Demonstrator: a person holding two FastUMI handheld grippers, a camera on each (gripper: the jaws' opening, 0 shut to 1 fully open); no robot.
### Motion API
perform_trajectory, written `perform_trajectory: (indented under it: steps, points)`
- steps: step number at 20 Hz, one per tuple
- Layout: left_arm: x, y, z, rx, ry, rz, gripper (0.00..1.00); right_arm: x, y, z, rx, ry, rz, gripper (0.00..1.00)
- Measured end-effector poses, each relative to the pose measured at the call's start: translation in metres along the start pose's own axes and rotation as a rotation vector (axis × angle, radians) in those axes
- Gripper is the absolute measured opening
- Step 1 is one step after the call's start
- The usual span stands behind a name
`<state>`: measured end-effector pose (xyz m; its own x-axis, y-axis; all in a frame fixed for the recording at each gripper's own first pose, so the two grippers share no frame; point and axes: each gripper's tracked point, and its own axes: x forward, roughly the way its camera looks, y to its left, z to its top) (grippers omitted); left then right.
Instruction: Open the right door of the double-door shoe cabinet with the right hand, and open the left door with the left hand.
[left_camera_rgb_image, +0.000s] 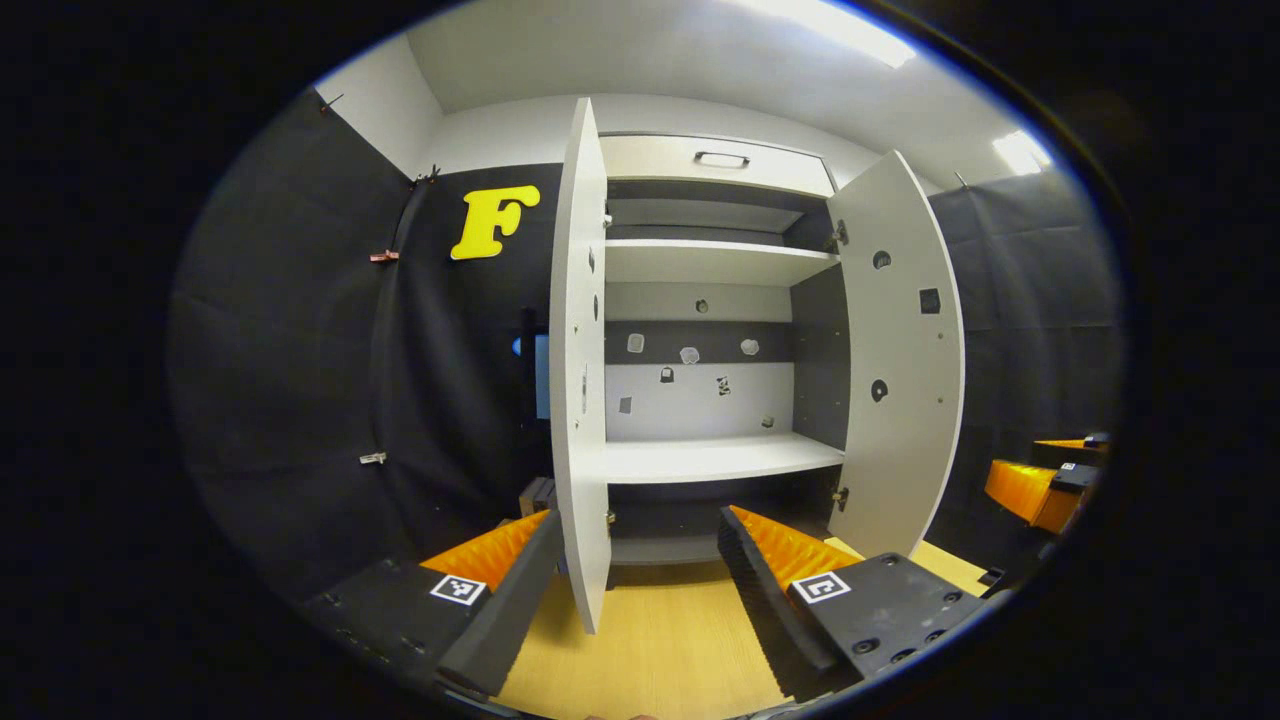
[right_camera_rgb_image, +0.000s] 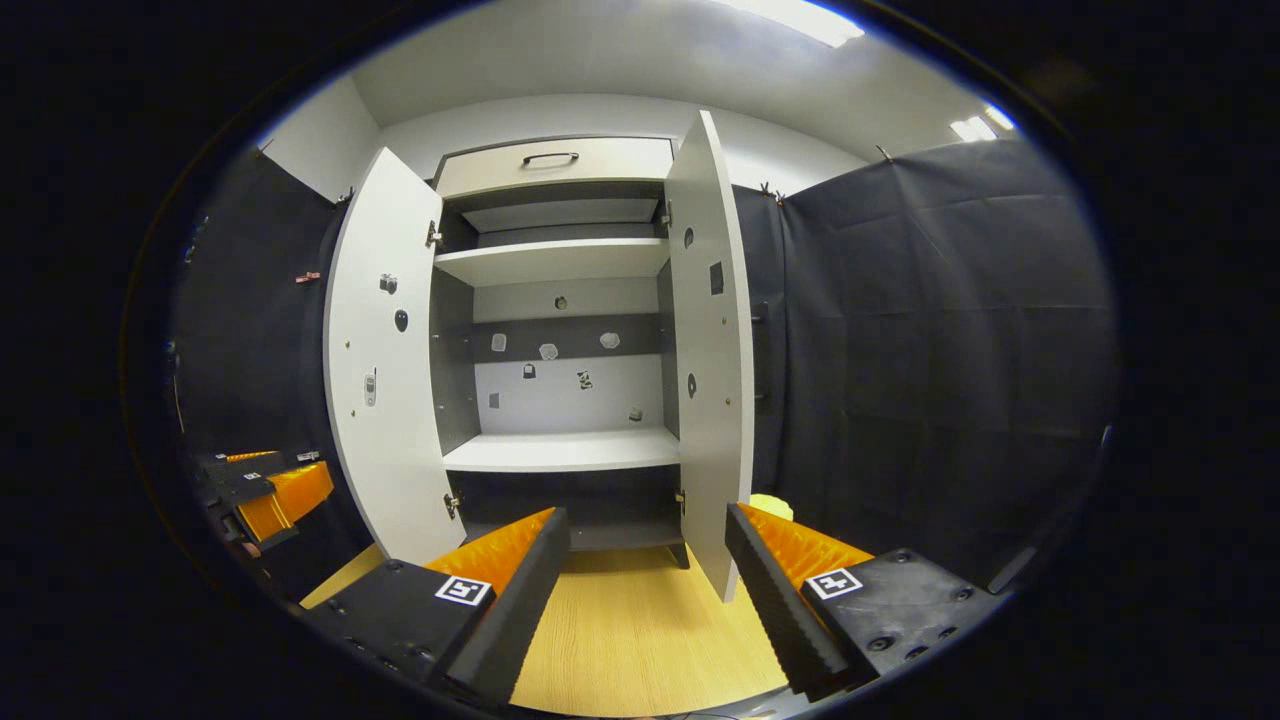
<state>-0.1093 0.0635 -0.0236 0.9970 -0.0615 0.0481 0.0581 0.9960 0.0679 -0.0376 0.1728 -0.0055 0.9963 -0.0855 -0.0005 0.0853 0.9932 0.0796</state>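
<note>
Ribbed pads lined the fingers of the left gripper, which stood spread wide with nothing between them but the lower edge of the left door, seen nearly edge-on and untouched by either finger. The right gripper was likewise spread, its fingers apart over the pale wood-grain floor, with the bottom corner of the right door hanging in the gap, clear of both pads. Both doors of the shoe cabinet were swung wide open, showing grey-white shelves, a dark back band and a few small stickers on the rear panel. A drawer front with a dark handle sat across the top. In the right gripper view the left gripper appeared farther off at the left, low beside the left door. Beyond the cabinet, black cloth draped the booth on both sides, under a white ceiling with bright strip lights.
</note>
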Motion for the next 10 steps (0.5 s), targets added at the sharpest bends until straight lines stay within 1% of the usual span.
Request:
perform_trajectory:
  steps: [3, 10]
  points:
    - [0.0, -0.002, -0.004, -0.003, 0.014, -0.016, 0.95, 0.003, 0.002, -0.003, 0.008, 0.014, 0.0, 0.98]
    - [-0.006, 0.002, -0.014, 0.039, 0.026, -0.006, 0.95, 0.008, 0.011, 0.003, 0.001, -0.013, 0.03, 0.98]
